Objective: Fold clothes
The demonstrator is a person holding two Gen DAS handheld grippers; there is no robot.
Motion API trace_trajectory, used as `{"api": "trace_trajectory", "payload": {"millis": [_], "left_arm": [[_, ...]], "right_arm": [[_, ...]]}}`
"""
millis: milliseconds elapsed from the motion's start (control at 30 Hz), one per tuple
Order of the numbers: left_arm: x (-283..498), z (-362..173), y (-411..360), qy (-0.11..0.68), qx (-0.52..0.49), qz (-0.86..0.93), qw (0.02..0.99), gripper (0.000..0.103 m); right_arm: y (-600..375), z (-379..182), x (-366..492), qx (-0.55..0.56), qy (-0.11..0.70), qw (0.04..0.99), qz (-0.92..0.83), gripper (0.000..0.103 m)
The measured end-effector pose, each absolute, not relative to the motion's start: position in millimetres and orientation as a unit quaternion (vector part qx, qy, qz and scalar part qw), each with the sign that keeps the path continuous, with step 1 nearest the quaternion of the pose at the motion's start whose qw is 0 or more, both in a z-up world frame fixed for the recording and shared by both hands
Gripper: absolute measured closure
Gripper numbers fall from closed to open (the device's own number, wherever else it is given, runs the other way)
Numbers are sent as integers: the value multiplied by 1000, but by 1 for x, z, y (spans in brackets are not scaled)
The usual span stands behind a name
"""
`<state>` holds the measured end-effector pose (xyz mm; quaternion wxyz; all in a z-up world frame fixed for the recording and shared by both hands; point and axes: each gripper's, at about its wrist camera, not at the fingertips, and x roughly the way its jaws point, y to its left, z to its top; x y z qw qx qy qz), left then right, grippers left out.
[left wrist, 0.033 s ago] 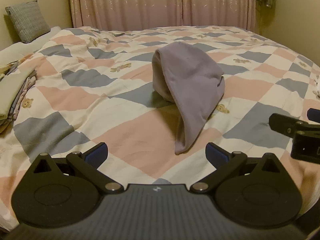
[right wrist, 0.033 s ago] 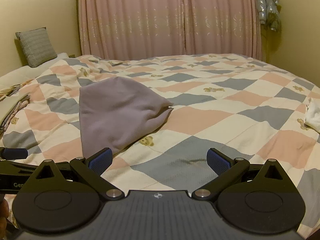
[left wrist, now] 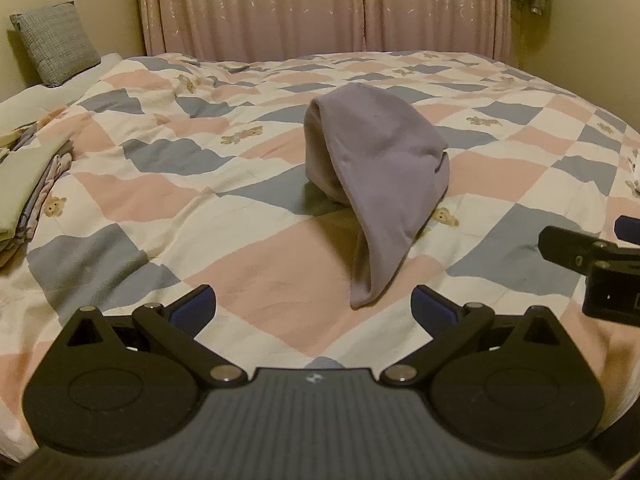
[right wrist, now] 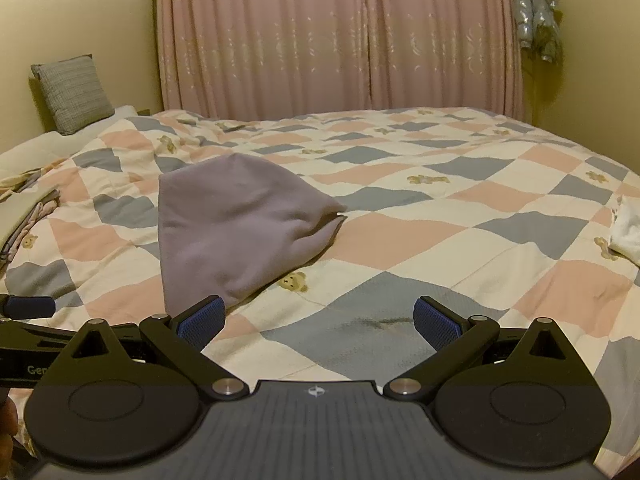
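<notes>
A lilac-grey garment (left wrist: 380,172) lies bunched in a loose folded heap on the checked quilt (left wrist: 160,200), with one corner trailing toward me. It also shows in the right wrist view (right wrist: 236,224) at left of centre. My left gripper (left wrist: 314,308) is open and empty, just short of the garment's near corner. My right gripper (right wrist: 316,320) is open and empty over the quilt, to the right of the garment. The right gripper's finger shows at the right edge of the left wrist view (left wrist: 592,252).
A stack of folded clothes (left wrist: 24,184) lies at the bed's left edge. A grey cushion (left wrist: 56,42) leans on the wall at back left. A white cloth (right wrist: 628,232) lies at the bed's right edge. Pink curtains (right wrist: 340,36) hang behind the bed.
</notes>
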<state>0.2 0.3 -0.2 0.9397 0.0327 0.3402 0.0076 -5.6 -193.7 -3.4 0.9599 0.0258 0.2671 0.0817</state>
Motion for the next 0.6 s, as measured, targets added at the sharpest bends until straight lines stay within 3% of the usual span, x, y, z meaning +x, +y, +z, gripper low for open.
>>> {"api": "trace_trajectory", "payload": {"millis": [600], "left_arm": [[5, -10, 8, 350, 25, -2, 936, 0]], "right_arm": [[-192, -10, -3, 24, 272, 958, 82, 0]]}}
